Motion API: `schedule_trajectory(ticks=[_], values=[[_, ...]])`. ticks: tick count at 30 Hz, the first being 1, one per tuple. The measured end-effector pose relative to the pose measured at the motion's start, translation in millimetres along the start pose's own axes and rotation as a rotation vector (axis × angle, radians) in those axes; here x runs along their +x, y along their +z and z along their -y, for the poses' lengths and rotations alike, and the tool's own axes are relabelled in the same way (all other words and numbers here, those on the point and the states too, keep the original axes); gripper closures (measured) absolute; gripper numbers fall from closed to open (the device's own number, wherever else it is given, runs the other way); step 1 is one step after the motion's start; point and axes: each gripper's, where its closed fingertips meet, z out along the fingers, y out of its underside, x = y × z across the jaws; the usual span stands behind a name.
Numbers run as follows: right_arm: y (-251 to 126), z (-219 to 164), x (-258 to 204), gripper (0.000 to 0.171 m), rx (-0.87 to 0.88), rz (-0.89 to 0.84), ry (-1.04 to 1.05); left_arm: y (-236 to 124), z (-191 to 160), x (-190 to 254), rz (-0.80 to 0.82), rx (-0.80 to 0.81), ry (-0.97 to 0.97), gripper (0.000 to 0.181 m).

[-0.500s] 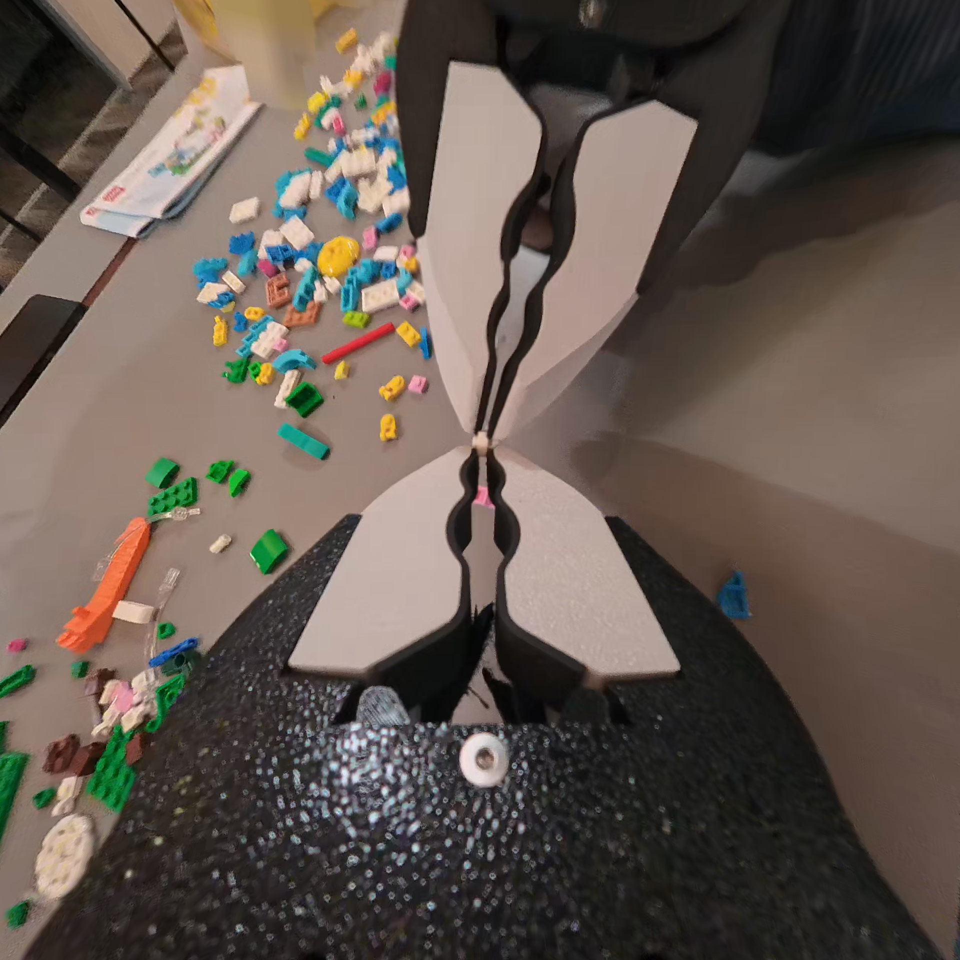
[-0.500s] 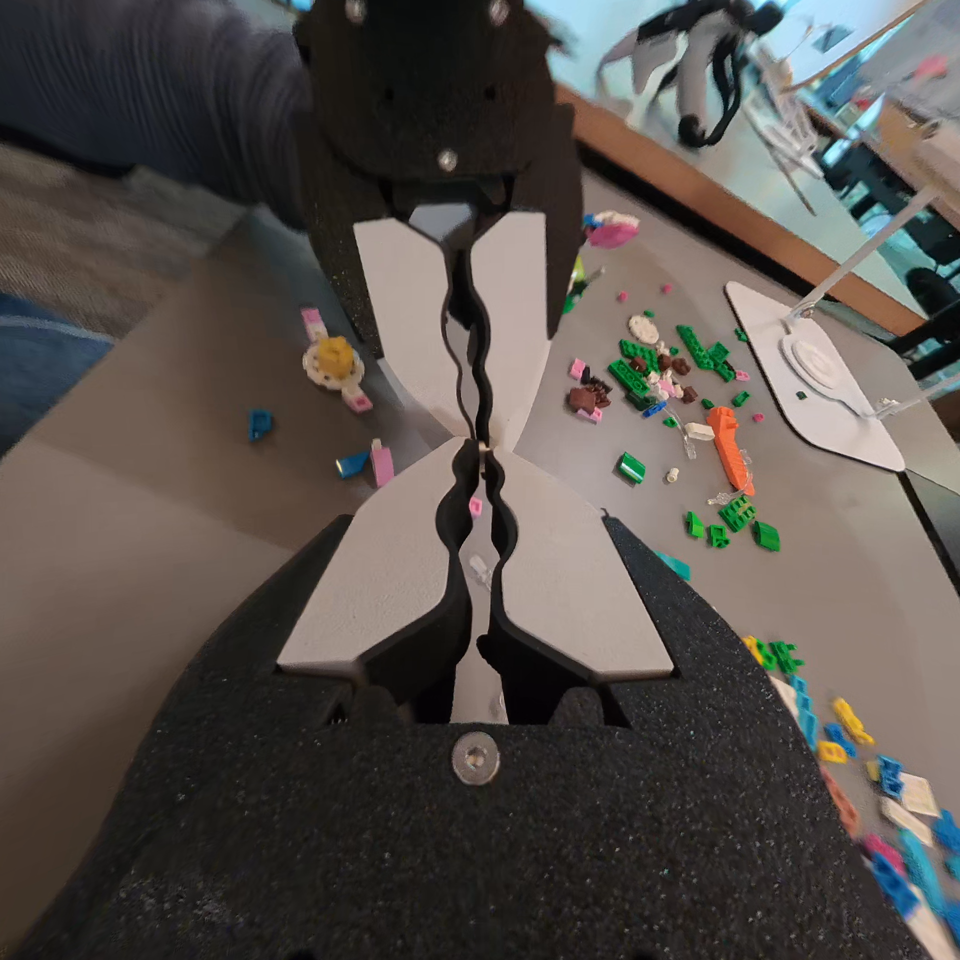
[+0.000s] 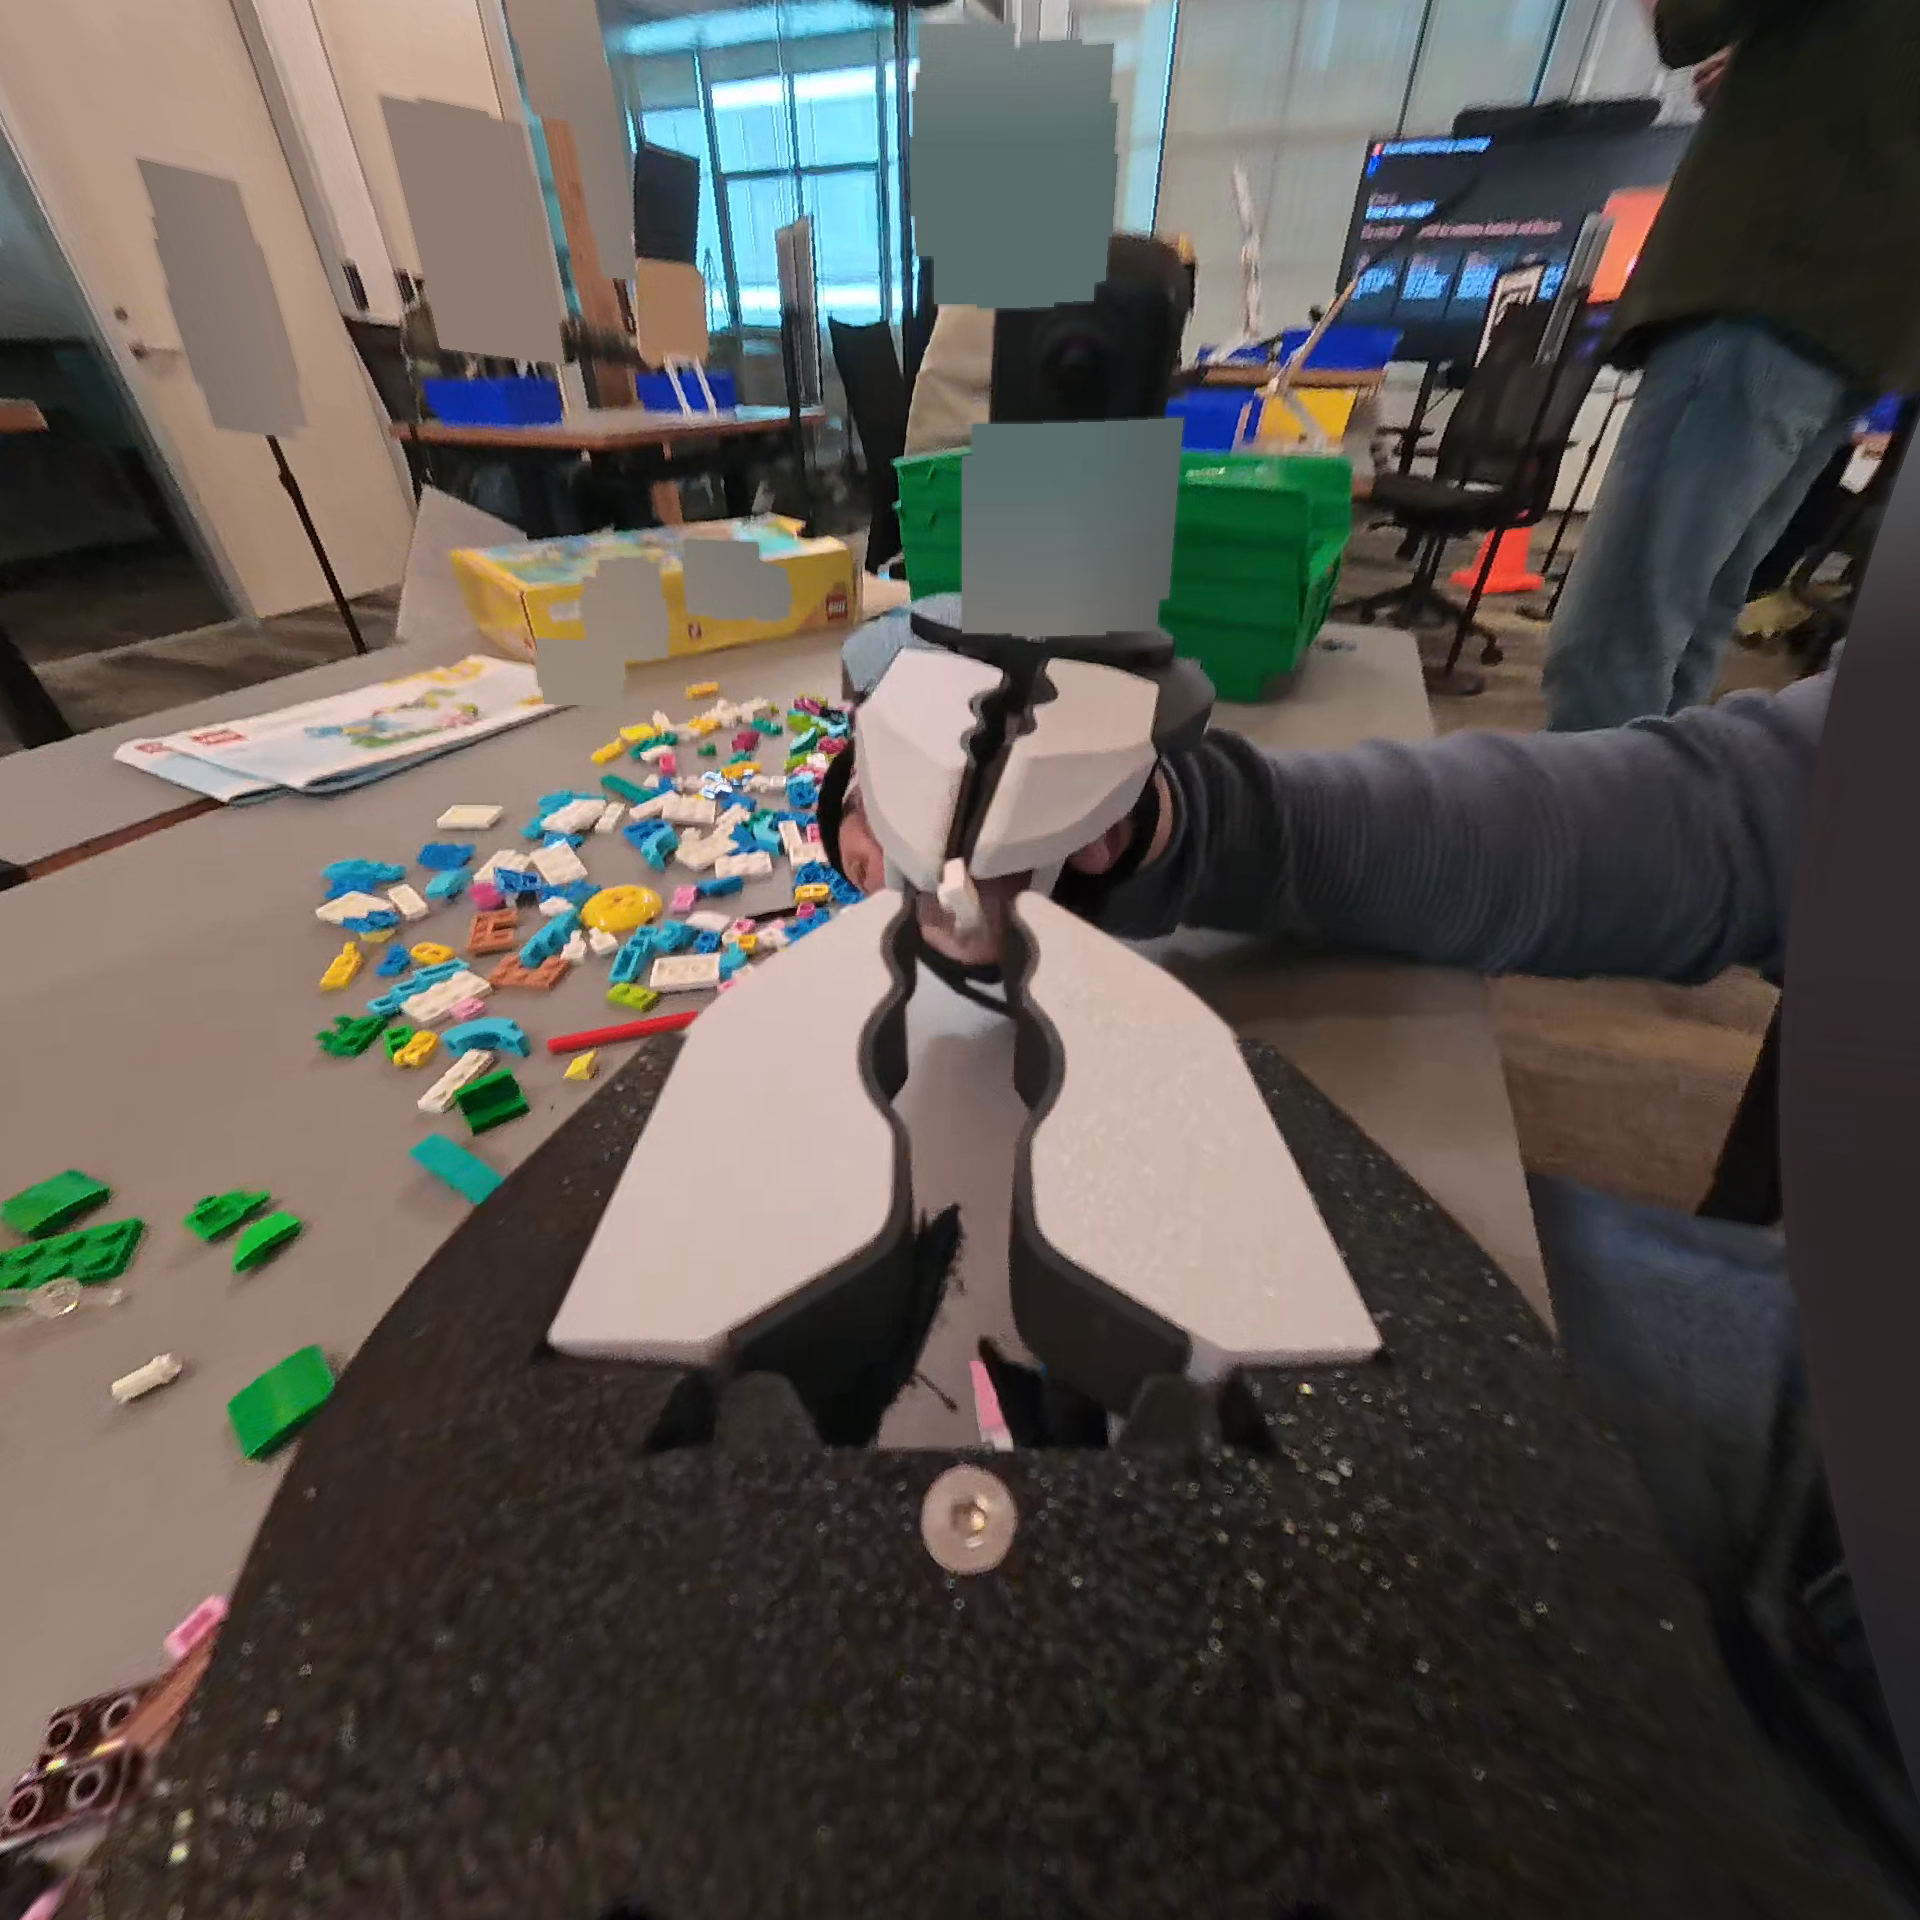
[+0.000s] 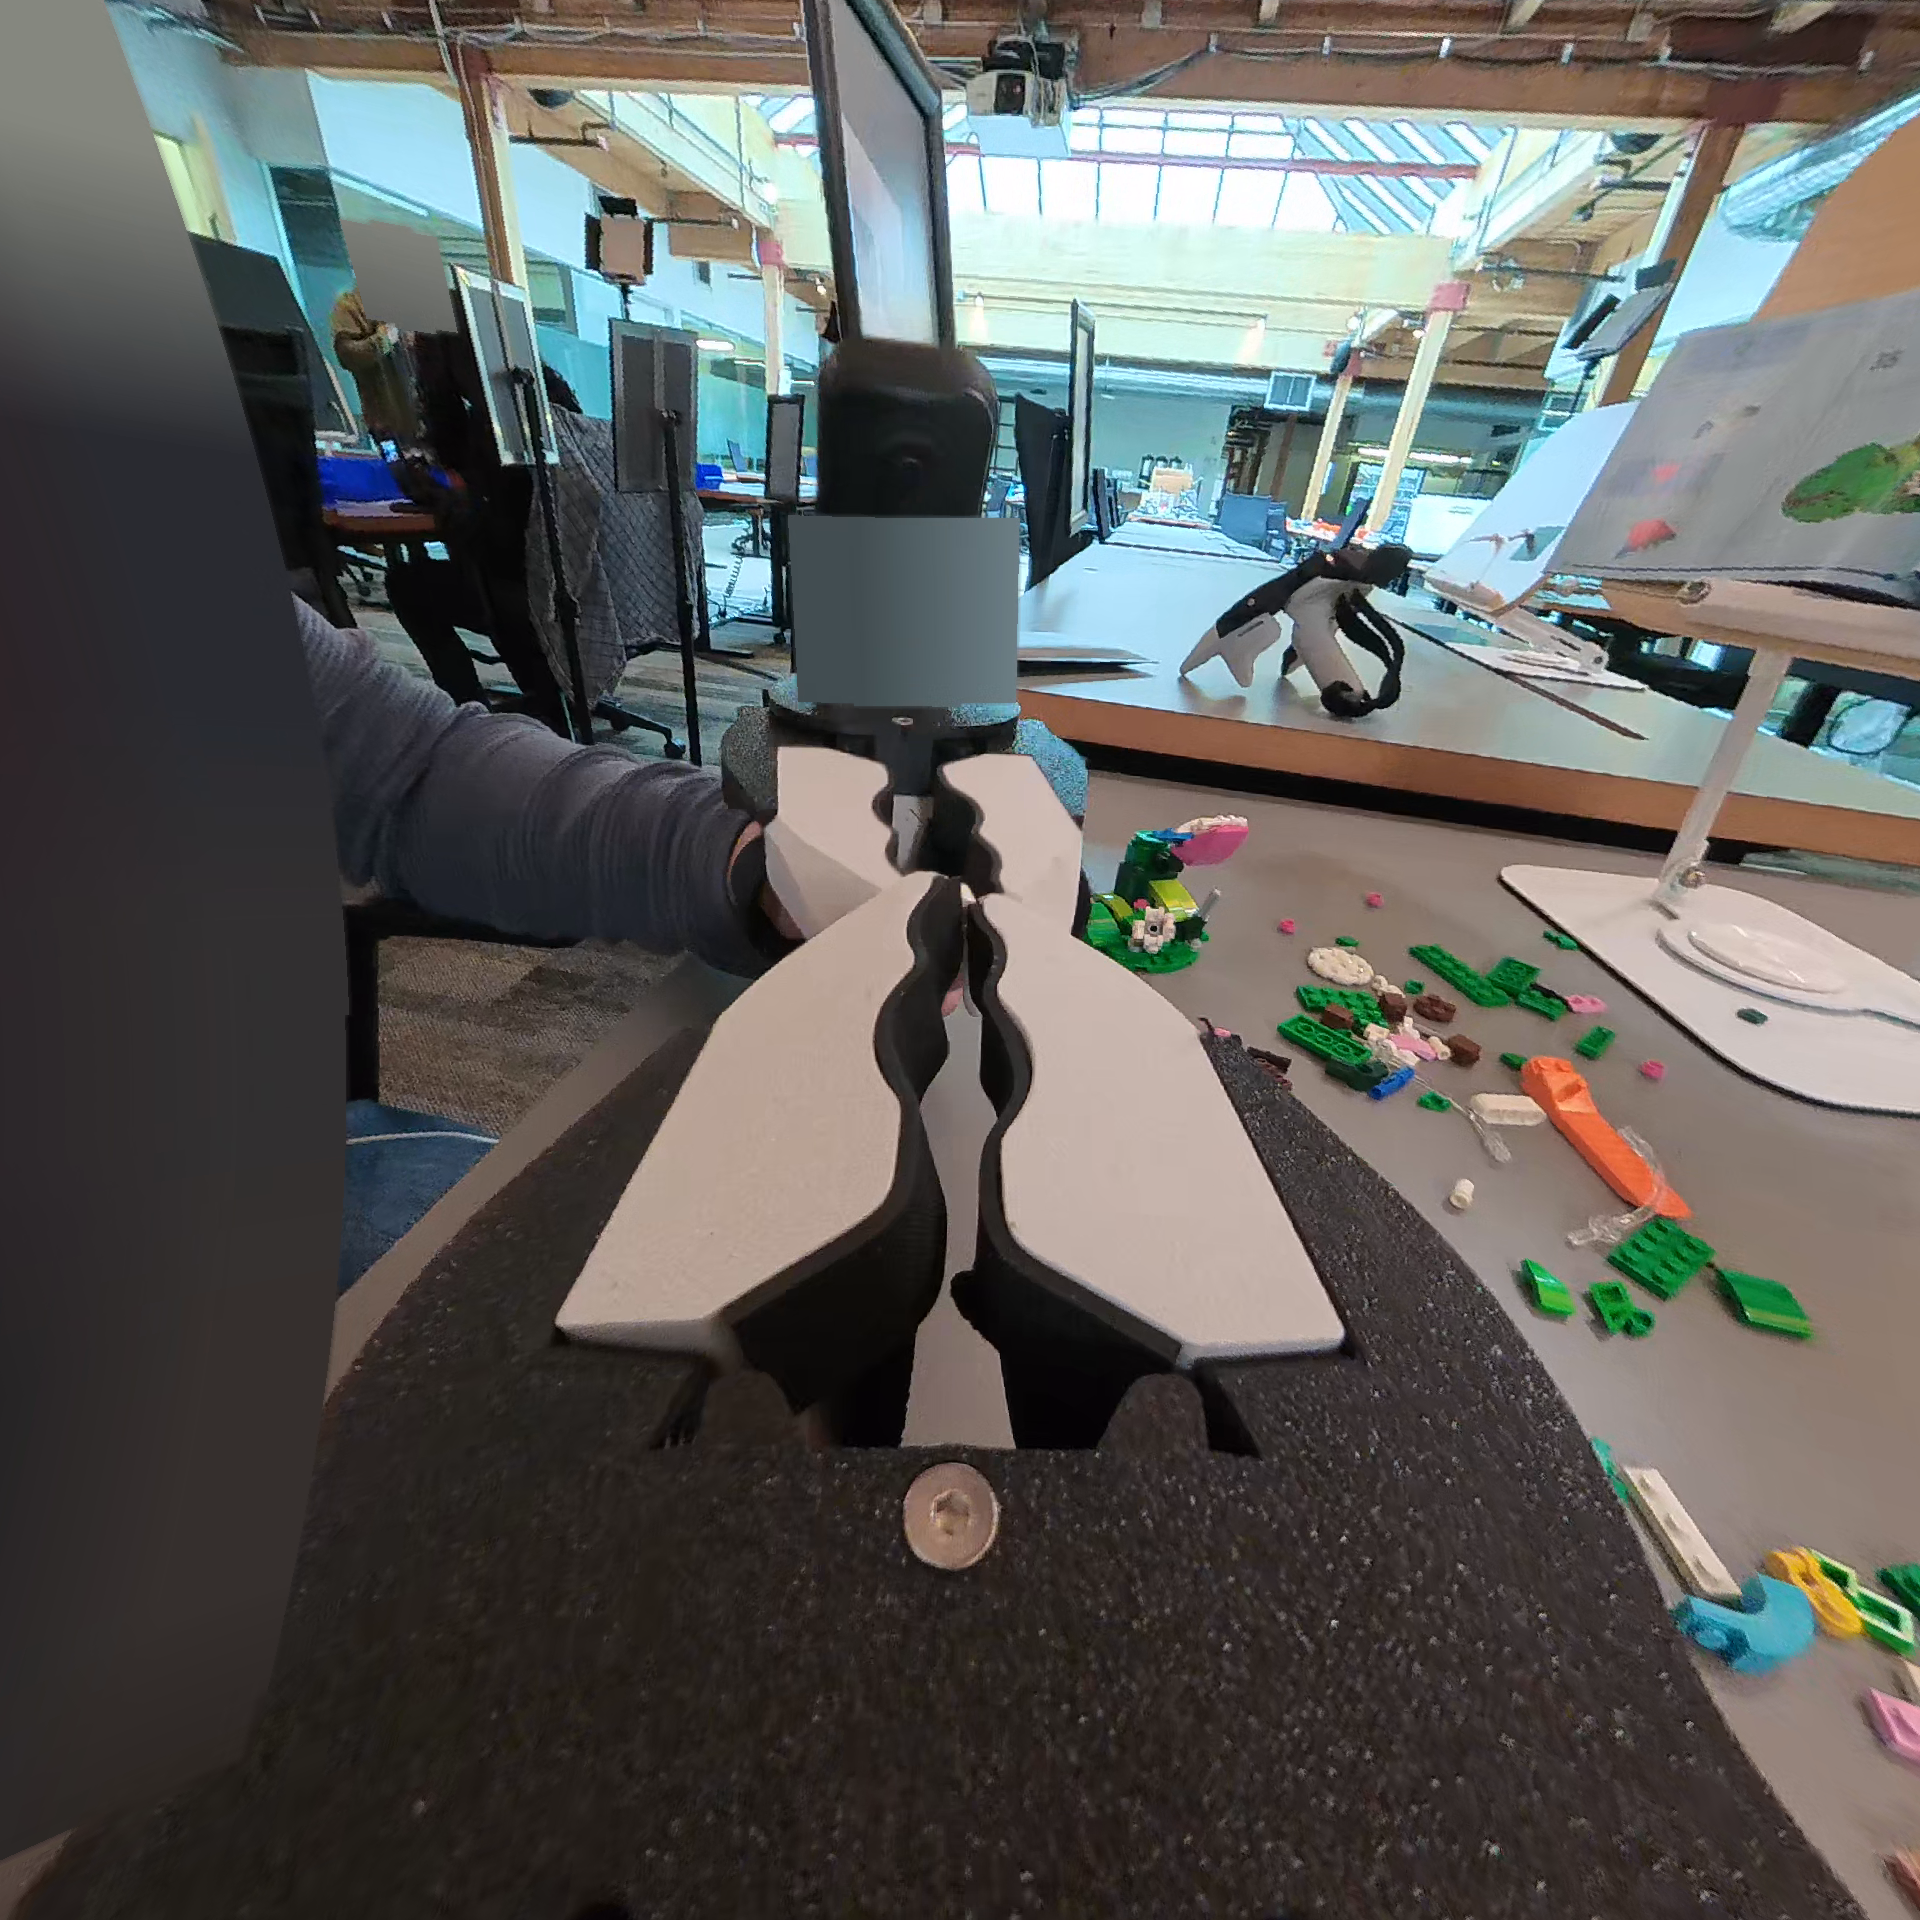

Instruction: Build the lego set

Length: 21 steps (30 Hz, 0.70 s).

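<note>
Above the grey table, the two grippers meet tip to tip. The right gripper, seen from the left wrist view, has its fingers pressed together on a small white piece that sticks out below the tips. The left gripper has its fingers spread, a clear gap between the tips, which sit just either side of the white piece; whether they touch it I cannot tell. From the right wrist view the tips are nearly closed and the piece shows only as a sliver at, with the left gripper right against it.

Loose bricks in blue, white, yellow and pink lie scattered on the table to the left, with a red rod near them and green pieces closer in. A booklet and a yellow box lie beyond. On the other side sit a small green build, an orange piece and a white stand.
</note>
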Motion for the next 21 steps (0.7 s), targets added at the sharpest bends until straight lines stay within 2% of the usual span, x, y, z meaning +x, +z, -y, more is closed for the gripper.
schedule_trajectory(ticks=[2,8,13,15,21], values=[[0.6,0.2,-1.0,0.171,0.001,0.002,-0.008,-1.0,1.1,1.2,-0.006,0.009,0.009,0.174],[1.4,-7.9,1.4,0.17,-0.051,-0.018,-0.022,-2.5,-8.9,-4.8,0.022,-0.091,0.017,0.176],[2.6,-22.5,5.6,0.165,-0.18,-0.066,-0.076,-7.1,-28.1,-18.6,0.198,-0.38,0.372,0.176],[3.2,-27.1,0.4,0.162,-0.231,-0.043,-0.111,-8.0,-34.0,-14.0,0.172,-0.457,0.442,0.176],[2.7,-41.9,-7.5,0.164,-0.364,-0.014,-0.232,-9.6,-47.9,-4.6,0.074,-0.526,0.399,0.176]])
